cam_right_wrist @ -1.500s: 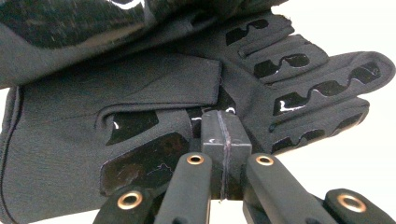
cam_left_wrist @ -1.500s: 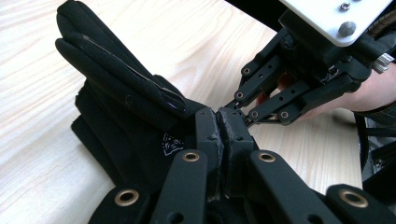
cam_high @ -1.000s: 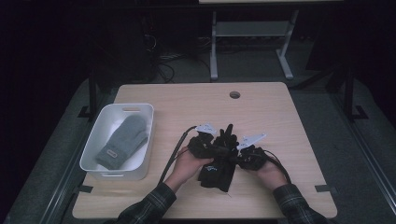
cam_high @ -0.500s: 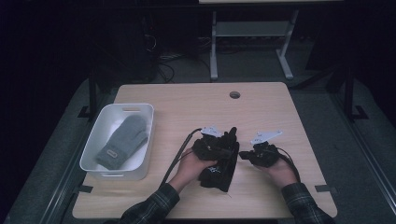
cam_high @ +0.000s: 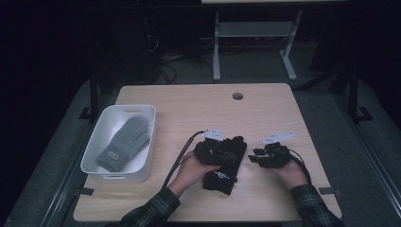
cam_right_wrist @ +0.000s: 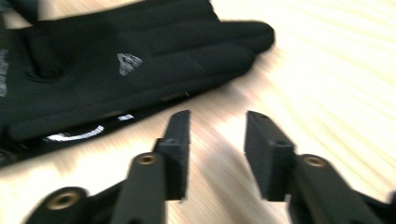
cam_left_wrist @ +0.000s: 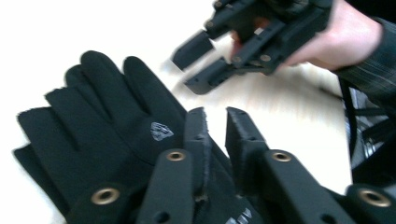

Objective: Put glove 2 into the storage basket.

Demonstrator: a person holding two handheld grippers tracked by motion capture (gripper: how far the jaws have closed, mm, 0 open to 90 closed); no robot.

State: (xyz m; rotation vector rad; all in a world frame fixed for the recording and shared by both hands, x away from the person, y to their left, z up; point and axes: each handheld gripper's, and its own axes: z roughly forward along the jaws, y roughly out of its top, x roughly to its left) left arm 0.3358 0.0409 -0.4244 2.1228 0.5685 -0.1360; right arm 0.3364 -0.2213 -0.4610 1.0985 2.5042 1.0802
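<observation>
Right gripper [cam_right_wrist: 217, 114] jaws have just been opening; they stand apart, empty, beside the black fabric glove [cam_right_wrist: 140, 51] lying on the light wooden table [cam_high: 189, 104]. Left gripper [cam_left_wrist: 215, 112] jaws, also just opening, hover barely parted over its palm. We pinch one edge only. The white plastic bin [cam_high: 137, 109] holds one grey knitted mitten [cam_high: 124, 142].

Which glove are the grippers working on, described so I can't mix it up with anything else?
Start at the wooden table and skip the white bin at its left, which holds a grey mitten. The one you want is the black glove lying flat on the bare tabletop near the front edge, under the left gripper. It has separate fingers and a small pale logo.
</observation>
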